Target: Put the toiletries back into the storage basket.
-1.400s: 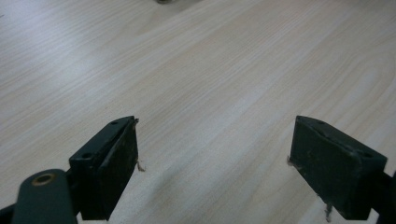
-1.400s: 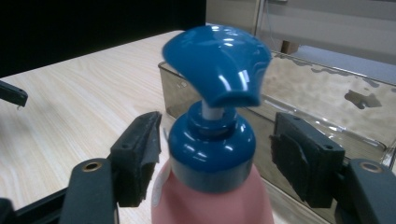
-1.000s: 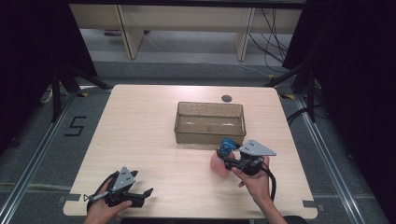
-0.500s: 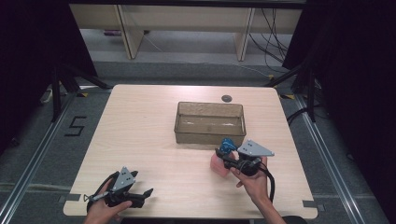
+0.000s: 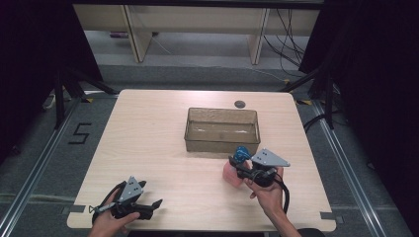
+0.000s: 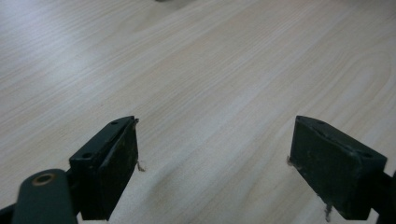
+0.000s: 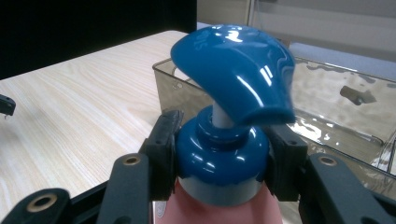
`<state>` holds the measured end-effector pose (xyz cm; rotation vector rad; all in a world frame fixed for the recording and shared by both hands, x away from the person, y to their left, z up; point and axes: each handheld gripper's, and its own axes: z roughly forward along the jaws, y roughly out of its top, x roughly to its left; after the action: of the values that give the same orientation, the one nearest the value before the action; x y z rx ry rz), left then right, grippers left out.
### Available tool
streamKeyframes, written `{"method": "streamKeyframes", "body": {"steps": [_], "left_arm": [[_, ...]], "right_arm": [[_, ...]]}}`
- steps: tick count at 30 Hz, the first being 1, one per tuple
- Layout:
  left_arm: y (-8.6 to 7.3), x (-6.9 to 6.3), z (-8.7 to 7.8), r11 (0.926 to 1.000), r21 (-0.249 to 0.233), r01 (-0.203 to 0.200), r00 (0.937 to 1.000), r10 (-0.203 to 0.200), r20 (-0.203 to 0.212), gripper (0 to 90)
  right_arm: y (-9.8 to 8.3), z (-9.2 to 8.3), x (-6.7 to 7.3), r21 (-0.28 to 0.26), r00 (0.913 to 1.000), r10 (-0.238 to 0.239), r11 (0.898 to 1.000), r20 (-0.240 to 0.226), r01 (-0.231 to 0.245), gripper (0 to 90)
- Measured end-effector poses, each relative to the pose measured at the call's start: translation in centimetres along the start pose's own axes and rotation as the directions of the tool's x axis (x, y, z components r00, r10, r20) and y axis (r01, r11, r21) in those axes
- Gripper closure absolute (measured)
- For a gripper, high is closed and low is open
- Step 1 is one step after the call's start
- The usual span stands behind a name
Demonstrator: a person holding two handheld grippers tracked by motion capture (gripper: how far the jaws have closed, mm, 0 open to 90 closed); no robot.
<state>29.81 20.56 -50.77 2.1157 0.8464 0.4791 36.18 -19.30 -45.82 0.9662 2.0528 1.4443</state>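
Wooden table (image 5: 163, 148) bears clear bin (image 5: 222, 130). Pink pump bottle (image 5: 231, 173) upright just before bin's near wall. Right gripper (image 7: 219, 154) clenched on bottle's blue collar, jaws just closed. Left gripper (image 5: 148, 205) released, well left of bin, at table's near edge.

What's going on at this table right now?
A person works with two handheld grippers. The right gripper has just closed on the blue collar of a pink pump bottle beside the clear bin. The left gripper rests open near the table edge, holding nothing.
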Motion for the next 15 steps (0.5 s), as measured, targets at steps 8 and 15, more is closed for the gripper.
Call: {"method": "streamKeyframes", "body": {"steps": [8,15], "left_arm": [[-0.1,0.0,0.1,1.0000,-0.007,0.006,1.0000,-0.006,-0.004,15.0],[0.0,0.0,0.1,0.9993,-0.024,0.027,0.9996,-0.027,-0.001,15.0]], "right_arm": [[1.0,-0.4,0.0,-0.025,1.0000,-0.009,1.000,0.001,0.009,53.4],[1.8,-0.5,-0.4,-0.028,1.0000,-0.006,1.000,0.005,0.006,53.4]]}}
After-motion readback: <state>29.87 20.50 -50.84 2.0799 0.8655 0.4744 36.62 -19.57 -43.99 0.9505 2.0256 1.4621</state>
